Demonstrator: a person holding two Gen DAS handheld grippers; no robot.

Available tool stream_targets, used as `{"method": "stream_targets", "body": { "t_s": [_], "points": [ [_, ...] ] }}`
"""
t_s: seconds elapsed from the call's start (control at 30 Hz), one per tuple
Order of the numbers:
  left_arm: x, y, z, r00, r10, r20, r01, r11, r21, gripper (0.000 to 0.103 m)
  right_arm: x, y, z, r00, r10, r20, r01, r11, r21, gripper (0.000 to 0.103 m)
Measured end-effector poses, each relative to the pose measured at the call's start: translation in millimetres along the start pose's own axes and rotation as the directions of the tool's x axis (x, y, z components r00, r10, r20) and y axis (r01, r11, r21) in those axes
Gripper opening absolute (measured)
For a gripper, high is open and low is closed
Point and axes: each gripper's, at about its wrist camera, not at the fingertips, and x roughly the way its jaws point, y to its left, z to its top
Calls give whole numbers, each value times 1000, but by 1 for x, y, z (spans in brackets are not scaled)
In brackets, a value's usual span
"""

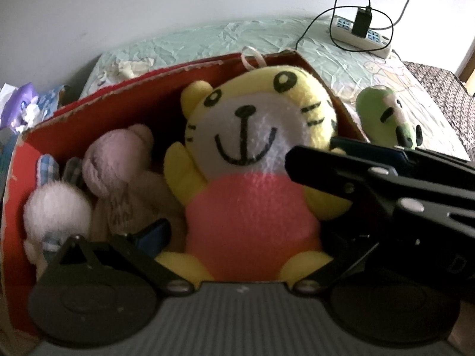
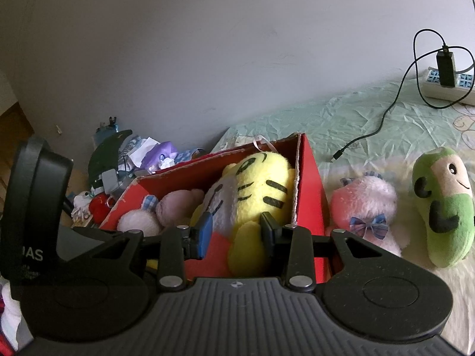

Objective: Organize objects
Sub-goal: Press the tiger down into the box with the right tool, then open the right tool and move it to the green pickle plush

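A red cardboard box (image 1: 89,124) (image 2: 311,190) lies on the bed. Inside it are a yellow tiger plush (image 1: 243,136) (image 2: 258,184) in a pink top, a beige-pink bear (image 1: 115,160) (image 2: 178,204) and a white bunny (image 1: 56,210) (image 2: 136,222). My right gripper (image 2: 237,231) (image 1: 320,151) comes in from the right, shut on the tiger's arm and side. My left gripper (image 1: 246,234) looks down into the box and stands open around the tiger's body. Its left blue pad (image 1: 154,234) is clear of the toy. Its right finger is hidden behind the right gripper.
Right of the box, a pink plush (image 2: 365,204) and a green plush (image 2: 442,207) (image 1: 383,112) lie on the pale green sheet (image 2: 326,118). A power strip (image 2: 445,86) (image 1: 359,35) with a black cable (image 2: 386,115) sits far right by the wall. Clutter (image 2: 133,160) is piled left of the box.
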Motion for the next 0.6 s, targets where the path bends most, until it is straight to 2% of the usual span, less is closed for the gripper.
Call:
{"method": "stream_targets", "body": {
  "t_s": [0.37, 0.47, 0.6],
  "points": [
    [-3, 1, -5, 1000, 16, 20, -15, 999, -47, 103, -4, -2, 2, 999, 36, -29, -36, 999, -21, 37],
    [-8, -3, -7, 998, 55, 31, -53, 997, -58, 103, -8, -3, 3, 998, 54, -29, -55, 998, -10, 44],
    [-15, -13, -7, 992, 120, 45, -117, 991, -58, 102, -20, -6, 3, 997, 76, -11, -76, 997, -5, 45]
  ]
}}
